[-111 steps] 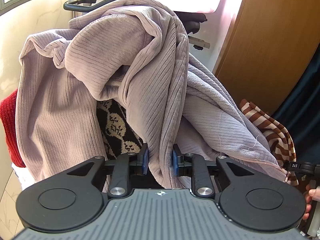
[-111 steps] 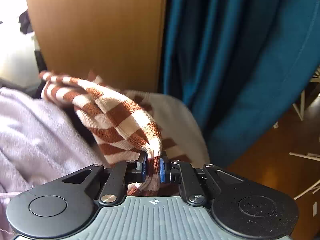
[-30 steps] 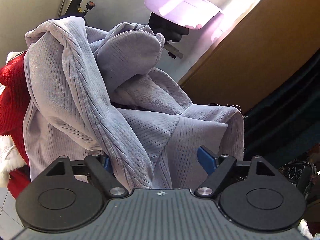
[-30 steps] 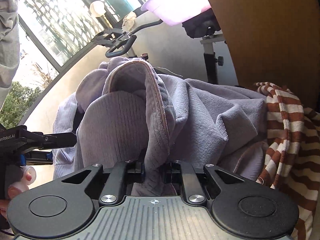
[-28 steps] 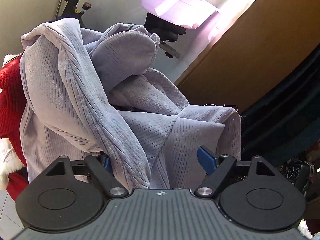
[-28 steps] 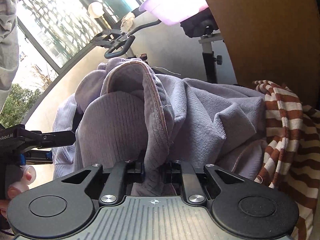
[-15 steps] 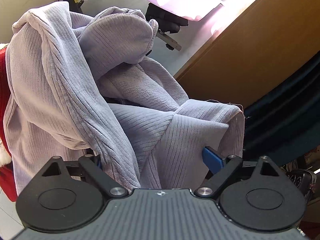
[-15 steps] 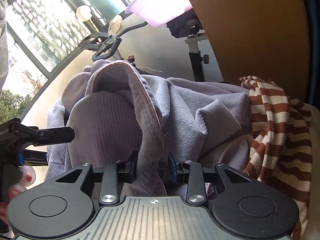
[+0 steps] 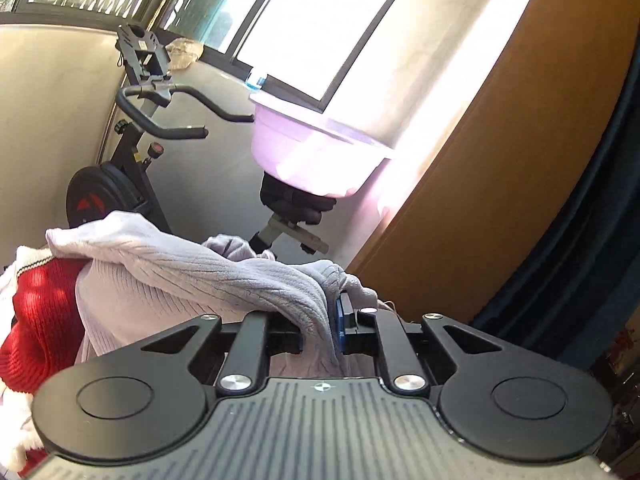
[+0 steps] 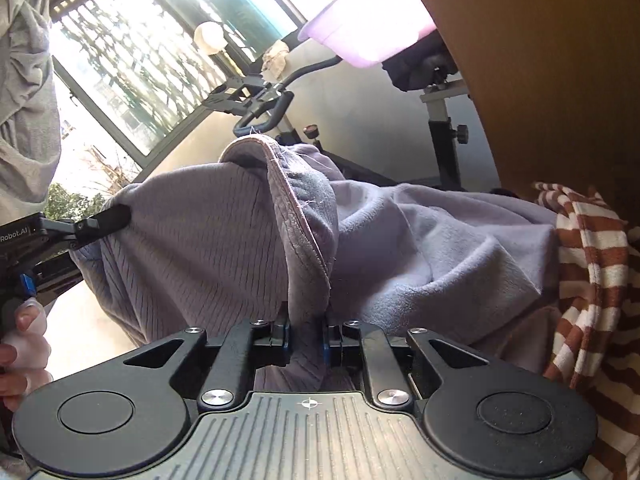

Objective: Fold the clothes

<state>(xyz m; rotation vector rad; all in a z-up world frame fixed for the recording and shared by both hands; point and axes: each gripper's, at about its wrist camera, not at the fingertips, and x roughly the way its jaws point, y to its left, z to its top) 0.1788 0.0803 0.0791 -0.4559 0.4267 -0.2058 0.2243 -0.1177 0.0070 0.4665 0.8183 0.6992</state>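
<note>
- Between both my grippers hangs the lilac ribbed fleece garment (image 10: 208, 240), lifted off the clothes pile, its hem seam (image 10: 304, 240) running into my right gripper (image 10: 306, 338).
- That gripper's jaws are closing, pads pinching a thick fold.
- Over on my left gripper (image 9: 320, 330), the jaws are likewise closing on a bunched twist of the same fleece.
- Beside it lie a brown-and-white striped towel (image 10: 592, 264) and a red knit sweater (image 9: 44, 312).
- Risk, I judge: bunched grips may slip, or drag the striped towel along; the exercise bike (image 9: 132, 136) could snag a swinging sleeve.
</note>
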